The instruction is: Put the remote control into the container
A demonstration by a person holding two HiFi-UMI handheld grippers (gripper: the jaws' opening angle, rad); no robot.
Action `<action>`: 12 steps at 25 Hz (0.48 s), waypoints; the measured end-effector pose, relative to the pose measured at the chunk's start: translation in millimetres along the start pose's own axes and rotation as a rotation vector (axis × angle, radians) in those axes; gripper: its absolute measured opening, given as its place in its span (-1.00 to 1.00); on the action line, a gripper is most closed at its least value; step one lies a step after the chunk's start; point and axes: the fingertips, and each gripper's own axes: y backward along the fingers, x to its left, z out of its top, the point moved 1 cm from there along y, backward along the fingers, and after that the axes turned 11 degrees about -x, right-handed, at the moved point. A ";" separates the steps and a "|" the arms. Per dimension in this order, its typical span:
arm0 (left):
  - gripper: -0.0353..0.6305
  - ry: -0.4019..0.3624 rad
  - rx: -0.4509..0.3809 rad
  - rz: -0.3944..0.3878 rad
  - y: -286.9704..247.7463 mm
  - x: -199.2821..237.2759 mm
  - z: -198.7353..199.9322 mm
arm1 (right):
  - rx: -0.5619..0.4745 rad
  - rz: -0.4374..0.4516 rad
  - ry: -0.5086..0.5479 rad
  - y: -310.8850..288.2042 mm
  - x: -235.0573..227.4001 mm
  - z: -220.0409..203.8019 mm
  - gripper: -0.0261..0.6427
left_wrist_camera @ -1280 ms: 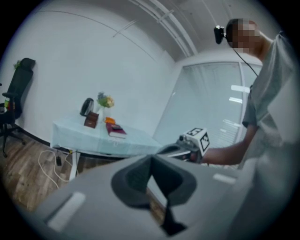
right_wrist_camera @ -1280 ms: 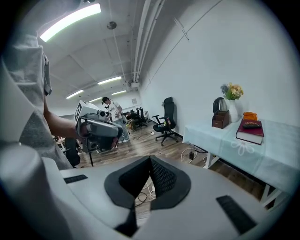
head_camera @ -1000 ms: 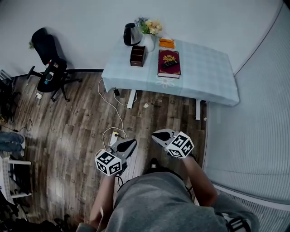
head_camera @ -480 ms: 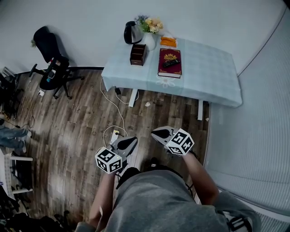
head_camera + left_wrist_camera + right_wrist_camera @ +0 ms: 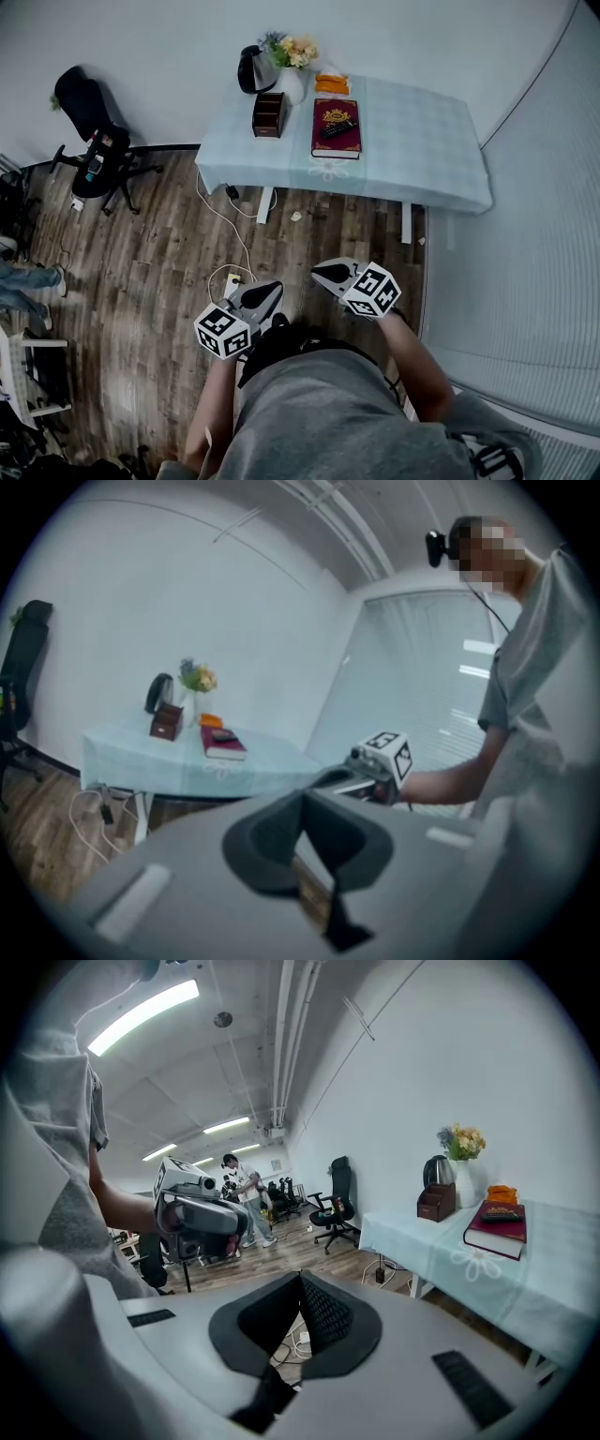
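A black remote control point(image 5: 337, 127) point(image 5: 500, 1212) lies on a dark red book point(image 5: 337, 130) on the table point(image 5: 412, 155). A brown wooden container point(image 5: 268, 114) point(image 5: 436, 1203) point(image 5: 168, 721) stands at the table's left end. Both grippers are held near the person's waist, far from the table, over the wooden floor. My left gripper point(image 5: 264, 296) point(image 5: 302, 841) is shut with nothing in it. My right gripper point(image 5: 328, 276) point(image 5: 298, 1321) is shut and empty too.
A black kettle point(image 5: 248, 68), a vase of flowers point(image 5: 292, 64) and an orange object point(image 5: 331, 84) stand at the table's back. A white cable and power strip point(image 5: 232, 280) lie on the floor. An office chair point(image 5: 90, 141) stands at the left. Other people stand far off in the right gripper view.
The head view has shifted a little, so the table sits slightly further left and higher. Both grippers stay in the same place, shut.
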 end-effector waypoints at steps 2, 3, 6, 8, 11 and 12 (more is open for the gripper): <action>-0.90 0.003 -0.002 -0.005 -2.0 3.7 -0.1 | -0.001 -0.010 -0.001 -0.1 -3.3 0.2 -0.87; -0.90 0.005 -0.002 -0.008 -3.7 6.2 -0.5 | -0.001 -0.016 -0.004 -0.1 -5.8 -0.5 -0.87; -0.90 0.012 -0.004 -0.021 -10.4 13.5 -2.0 | 0.006 -0.043 -0.013 1.6 -15.2 -4.4 -0.87; -0.90 0.015 -0.007 -0.031 -14.8 20.1 -0.3 | 0.010 -0.065 -0.017 2.0 -22.7 -4.8 -0.87; -0.90 0.021 -0.012 -0.043 -22.3 34.8 5.5 | 0.015 -0.093 -0.024 -2.3 -37.0 -1.8 -0.87; -0.90 0.026 -0.013 -0.046 -24.0 40.5 7.6 | 0.019 -0.097 -0.025 -5.3 -40.8 -0.8 -0.87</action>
